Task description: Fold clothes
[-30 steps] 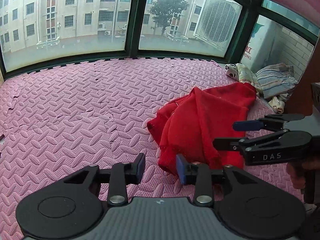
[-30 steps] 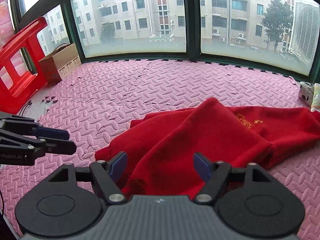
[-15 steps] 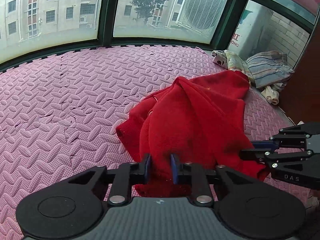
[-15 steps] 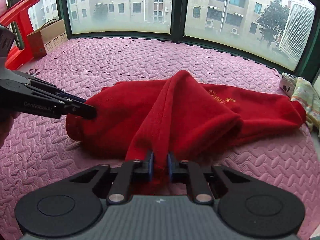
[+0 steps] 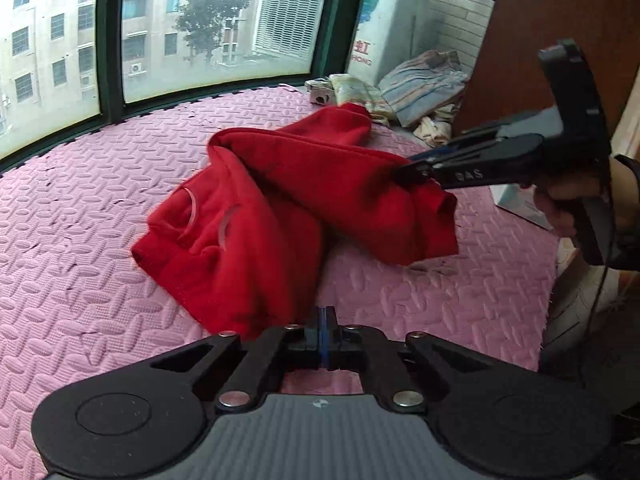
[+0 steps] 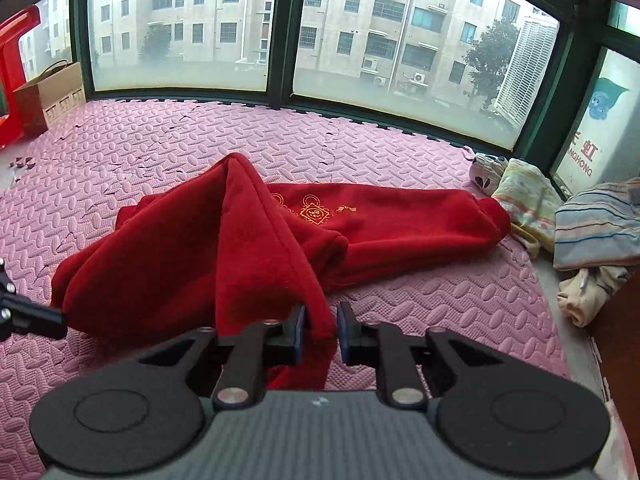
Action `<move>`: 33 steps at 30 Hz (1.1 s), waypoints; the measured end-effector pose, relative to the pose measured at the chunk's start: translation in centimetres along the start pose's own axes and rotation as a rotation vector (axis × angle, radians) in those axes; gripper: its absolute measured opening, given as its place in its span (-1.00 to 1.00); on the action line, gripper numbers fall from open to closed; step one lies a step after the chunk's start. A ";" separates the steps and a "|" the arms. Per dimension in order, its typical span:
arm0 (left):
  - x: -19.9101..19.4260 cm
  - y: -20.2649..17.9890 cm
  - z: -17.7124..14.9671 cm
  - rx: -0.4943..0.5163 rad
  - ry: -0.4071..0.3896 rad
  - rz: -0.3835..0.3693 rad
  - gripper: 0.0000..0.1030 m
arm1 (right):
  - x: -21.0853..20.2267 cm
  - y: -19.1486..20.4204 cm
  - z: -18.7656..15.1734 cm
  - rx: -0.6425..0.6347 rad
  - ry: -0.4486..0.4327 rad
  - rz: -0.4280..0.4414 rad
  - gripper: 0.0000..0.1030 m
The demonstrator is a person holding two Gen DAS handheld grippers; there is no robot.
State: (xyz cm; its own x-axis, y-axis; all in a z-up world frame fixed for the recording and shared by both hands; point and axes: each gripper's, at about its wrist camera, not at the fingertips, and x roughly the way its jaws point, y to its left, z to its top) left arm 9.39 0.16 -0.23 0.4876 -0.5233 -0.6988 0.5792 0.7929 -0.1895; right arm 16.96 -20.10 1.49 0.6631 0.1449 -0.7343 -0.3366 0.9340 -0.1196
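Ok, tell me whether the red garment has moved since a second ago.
Yes. In the right wrist view the red garment has been pulled up into a peak by the right claw, rising toward the window frame behind it.

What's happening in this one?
A person with a tool in each hand is folding a red garment on a pink foam mat. The right tool pinches a fold and holds it raised off the mat. The left tool is shut at the garment's near edge; whether it grips cloth is unclear.

Black hand-held gripper (image 5: 325, 334), blue pads, silver screws, "DAS" marking
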 end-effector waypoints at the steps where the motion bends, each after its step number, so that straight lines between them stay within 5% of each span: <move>1: 0.2 -1.0 -0.5 0.025 0.016 -0.028 -1.00 | 0.1 0.2 -0.1 -0.008 0.001 0.002 -0.59; 4: 0.4 -3.3 -1.5 0.100 0.045 -0.049 -1.00 | 0.4 0.8 -0.2 -0.034 0.004 0.009 -0.49; 6: -0.2 -3.4 -1.4 0.100 0.030 -0.053 -1.00 | 0.6 1.3 -0.3 -0.051 0.005 0.014 -0.24; 12: -1.4 0.6 1.7 -0.012 -0.042 0.095 -0.91 | 0.9 1.5 1.2 0.002 -0.037 0.072 -0.14; 18: 0.2 4.4 3.7 -0.104 -0.045 0.246 -0.23 | 2.6 3.5 2.1 -0.011 -0.032 0.125 -0.13; 22: 1.9 5.8 4.0 -0.134 -0.013 0.292 0.04 | 4.0 4.2 2.2 -0.021 -0.006 0.124 -0.13; 26: 3.0 6.6 3.8 -0.149 0.009 0.260 0.00 | 5.3 4.4 1.9 -0.025 0.029 0.128 -0.16; 30: 3.3 6.7 3.9 -0.153 0.019 0.202 -0.64 | 5.2 4.0 1.4 -0.027 0.032 0.143 -0.41; 33: 3.1 6.4 3.9 -0.136 0.009 0.184 -0.78 | 4.6 3.6 1.0 -0.045 0.035 0.143 -0.54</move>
State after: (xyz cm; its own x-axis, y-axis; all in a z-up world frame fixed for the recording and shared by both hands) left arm 17.12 2.39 -0.90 0.5708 -0.3638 -0.7361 0.3874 0.9098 -0.1493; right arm 19.42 -15.73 -1.63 0.5831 0.2628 -0.7687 -0.4559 0.8891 -0.0418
